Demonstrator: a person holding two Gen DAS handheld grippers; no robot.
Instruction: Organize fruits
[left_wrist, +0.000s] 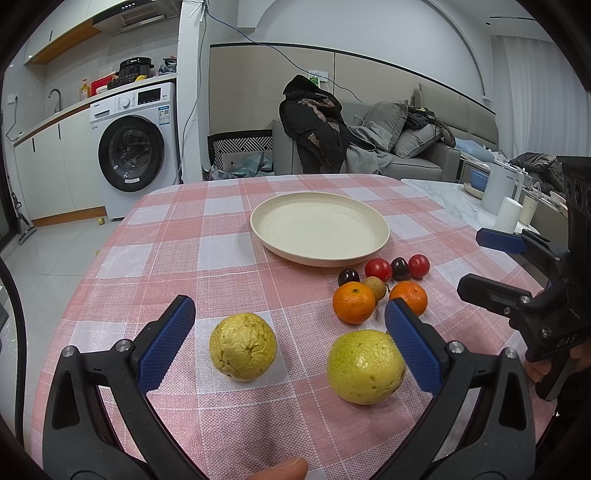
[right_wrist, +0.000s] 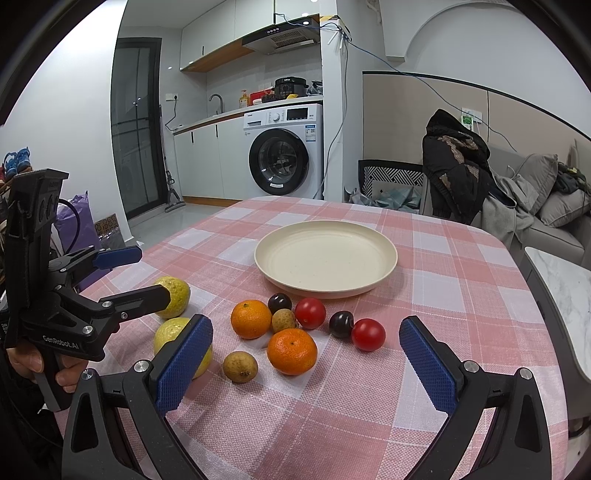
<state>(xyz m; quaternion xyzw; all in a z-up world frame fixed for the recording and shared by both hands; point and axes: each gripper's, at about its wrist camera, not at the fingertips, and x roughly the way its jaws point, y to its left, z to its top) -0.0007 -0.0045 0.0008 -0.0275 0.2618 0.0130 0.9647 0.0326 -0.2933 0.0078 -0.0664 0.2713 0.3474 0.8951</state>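
On the pink checked tablecloth stands an empty cream plate (left_wrist: 319, 232) (right_wrist: 325, 258). My left gripper (left_wrist: 290, 332) (right_wrist: 153, 273) is open. A wrinkled yellow fruit (left_wrist: 243, 346) (right_wrist: 173, 297) lies between its fingers, and a smoother yellow-green fruit (left_wrist: 365, 366) (right_wrist: 177, 334) sits against its right pad. Further on lie two oranges (left_wrist: 353, 302) (right_wrist: 291, 351), two red tomatoes (left_wrist: 378, 269) (right_wrist: 368, 334), two dark cherries (left_wrist: 348, 277) (right_wrist: 341, 324) and brown longans (right_wrist: 240, 366). My right gripper (right_wrist: 306, 354) (left_wrist: 476, 264) is open and holds nothing, hovering just short of this cluster.
A marble side table (left_wrist: 454, 199) with a white kettle (left_wrist: 498, 188) adjoins the table on the right. Past the far table edge are a washing machine (right_wrist: 282, 151), a sofa with a dark jacket (left_wrist: 314, 125) and a patterned basket (left_wrist: 243, 147). A person's hand (right_wrist: 33, 363) grips the left tool.
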